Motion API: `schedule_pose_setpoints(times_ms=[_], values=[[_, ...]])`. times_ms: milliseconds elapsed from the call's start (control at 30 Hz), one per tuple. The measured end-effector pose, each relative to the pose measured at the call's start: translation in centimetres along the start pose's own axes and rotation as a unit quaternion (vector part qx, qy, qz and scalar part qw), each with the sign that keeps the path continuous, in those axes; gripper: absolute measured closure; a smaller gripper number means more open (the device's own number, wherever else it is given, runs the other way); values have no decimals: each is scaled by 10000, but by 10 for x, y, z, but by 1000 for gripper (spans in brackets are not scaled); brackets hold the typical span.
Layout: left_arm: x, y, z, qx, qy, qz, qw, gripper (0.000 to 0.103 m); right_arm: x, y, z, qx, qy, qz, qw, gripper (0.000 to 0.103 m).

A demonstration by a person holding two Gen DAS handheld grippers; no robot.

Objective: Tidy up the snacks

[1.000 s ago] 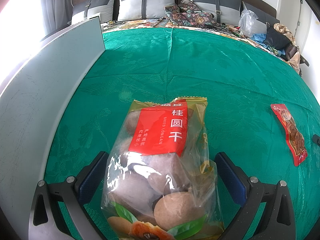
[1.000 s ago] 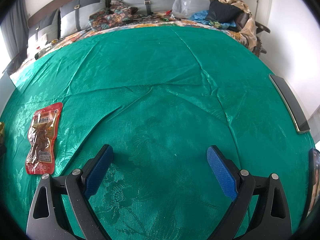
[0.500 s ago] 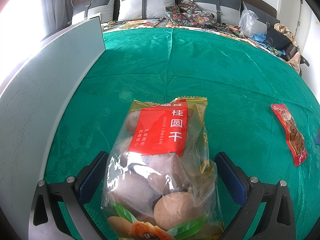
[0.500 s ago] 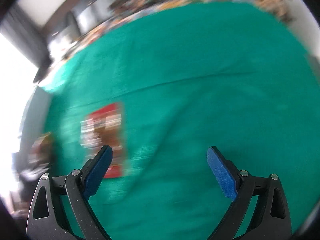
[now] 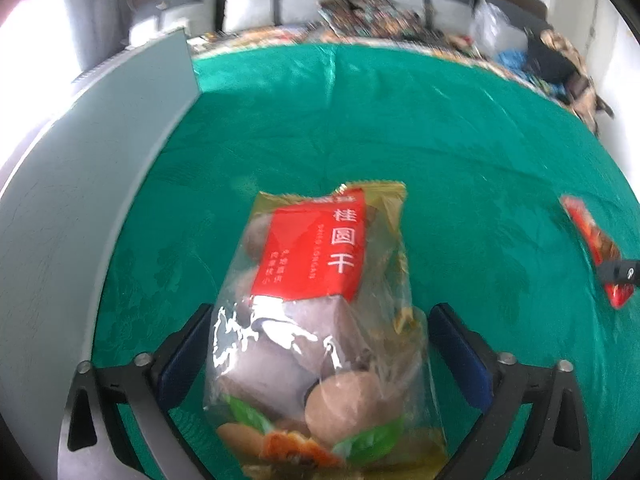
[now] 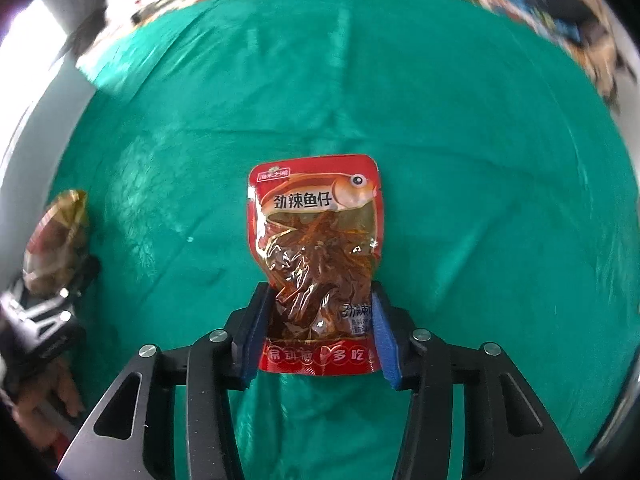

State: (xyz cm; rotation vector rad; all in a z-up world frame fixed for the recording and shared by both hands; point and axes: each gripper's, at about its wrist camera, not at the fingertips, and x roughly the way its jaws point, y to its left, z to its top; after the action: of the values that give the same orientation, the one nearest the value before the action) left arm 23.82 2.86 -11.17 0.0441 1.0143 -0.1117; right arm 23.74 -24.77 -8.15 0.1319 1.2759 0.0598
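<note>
Right gripper [image 6: 318, 334] swung over to the fish pouch [image 6: 316, 264] on the green cloth [image 6: 480, 160]; jaws have just been closing, now pinching its lower edges. We expect light, floppy, slick film. Left gripper [image 5: 320, 360] brackets the longan bag [image 5: 316, 320], closing, not clamped: bulky, lumpy.

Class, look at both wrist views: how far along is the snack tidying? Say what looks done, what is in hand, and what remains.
Done: nothing looks sorted yet.

In hand: the right gripper has just closed its jaws on the red fish snack pouch. The left gripper straddles the dried longan bag, its jaws narrowing but the pads apparently not pressing yet.

Left: both packs lie on the green cloth and need placing; no container is visible.
</note>
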Motion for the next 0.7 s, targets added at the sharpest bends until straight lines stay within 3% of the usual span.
schedule_pose_setpoints(times_ms=[33, 133, 233, 400, 567, 700], values=[[-6, 1, 0, 25, -19, -79, 10000, 32, -5, -10, -2, 228, -13, 196, 9995, 55], [-14, 9, -2, -57, 136, -384, 9992, 38, -28, -32, -13, 684, -202, 861, 9937, 54], [-38, 17, -10, -184, -42, -555, 9983, 39, -52, -37, -28, 844, -420, 1390, 9858, 54], [-91, 35, -18, -588, -326, -800, 9945, 39, -71, -20, -50, 661, -597, 1504, 9846, 54], [-155, 82, -29, -1218, -598, -1074, 9849, 39, -89, 48, -58, -89, -691, 1596, 9847, 54], [-199, 147, -28, -1484, -852, -572, 9836, 37, -122, 143, -51, -976, -900, 2051, 9697, 53]])
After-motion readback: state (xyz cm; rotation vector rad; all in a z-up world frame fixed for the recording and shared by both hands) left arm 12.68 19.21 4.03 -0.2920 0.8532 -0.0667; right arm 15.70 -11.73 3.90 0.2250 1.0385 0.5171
